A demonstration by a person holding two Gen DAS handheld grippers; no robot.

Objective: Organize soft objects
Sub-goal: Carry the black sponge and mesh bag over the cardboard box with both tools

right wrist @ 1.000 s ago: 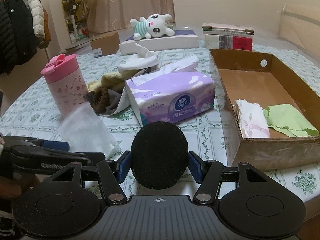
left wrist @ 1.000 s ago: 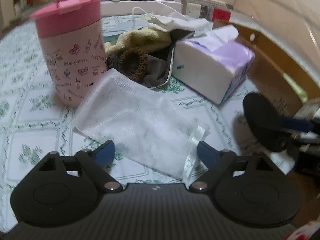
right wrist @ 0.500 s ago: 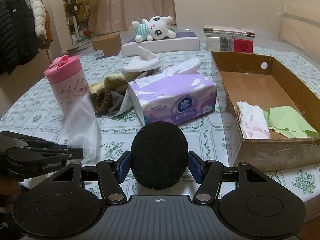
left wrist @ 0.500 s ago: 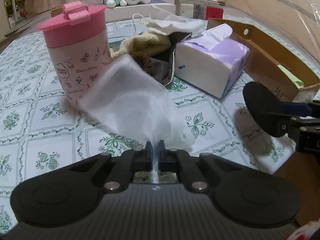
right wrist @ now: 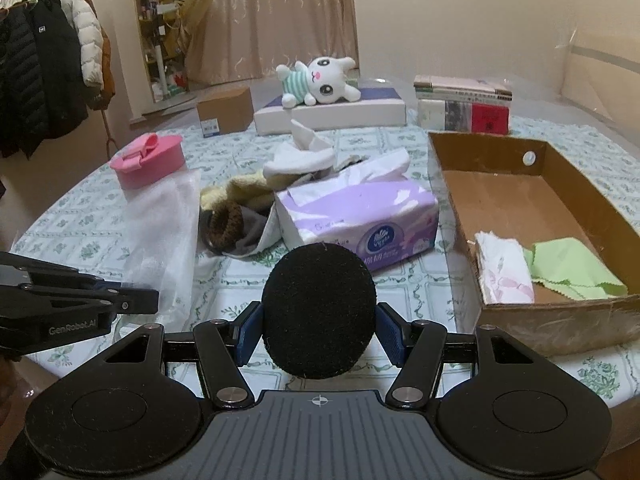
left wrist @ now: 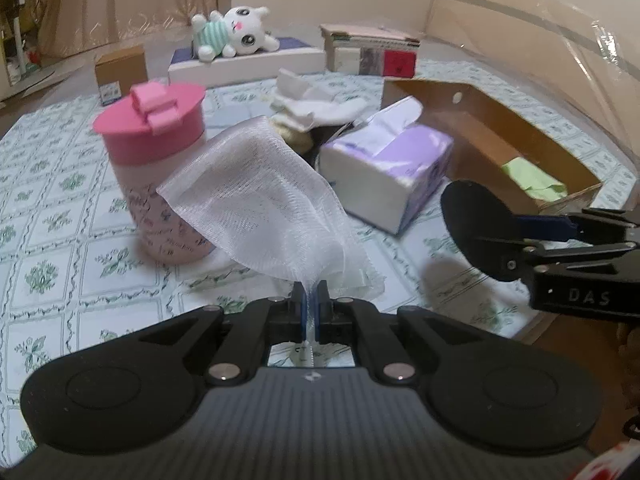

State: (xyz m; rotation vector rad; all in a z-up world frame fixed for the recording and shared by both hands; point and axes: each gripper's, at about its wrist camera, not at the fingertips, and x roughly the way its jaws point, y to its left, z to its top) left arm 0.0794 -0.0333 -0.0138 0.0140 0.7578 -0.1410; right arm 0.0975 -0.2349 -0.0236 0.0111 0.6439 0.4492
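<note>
Left gripper (left wrist: 310,312) is pinching the white mesh pouch (left wrist: 260,204) by one corner, jaws nearly together on it, the pouch hanging lifted above the tablecloth (left wrist: 52,240) in front of the pink lidded cup (left wrist: 160,172). Right gripper (right wrist: 319,336) is clamping a black round pad (right wrist: 319,310) between its blue fingers (right wrist: 249,332). Lettering "GenRobot.AI" is showing on the left gripper's side in the right wrist view; "DAS" is showing on the right gripper's body in the left wrist view. Purple tissue pack (right wrist: 360,216) is carrying a blue round logo, its text too small to read. Cup print is blurred. Cardboard box (right wrist: 600,216) is holding a green cloth (right wrist: 568,268) and a white floral cloth (right wrist: 504,268), lying side by side. Brown scrunchie (right wrist: 228,226) is sitting on the fabric pile (right wrist: 256,196) beside the tissue pack.
</note>
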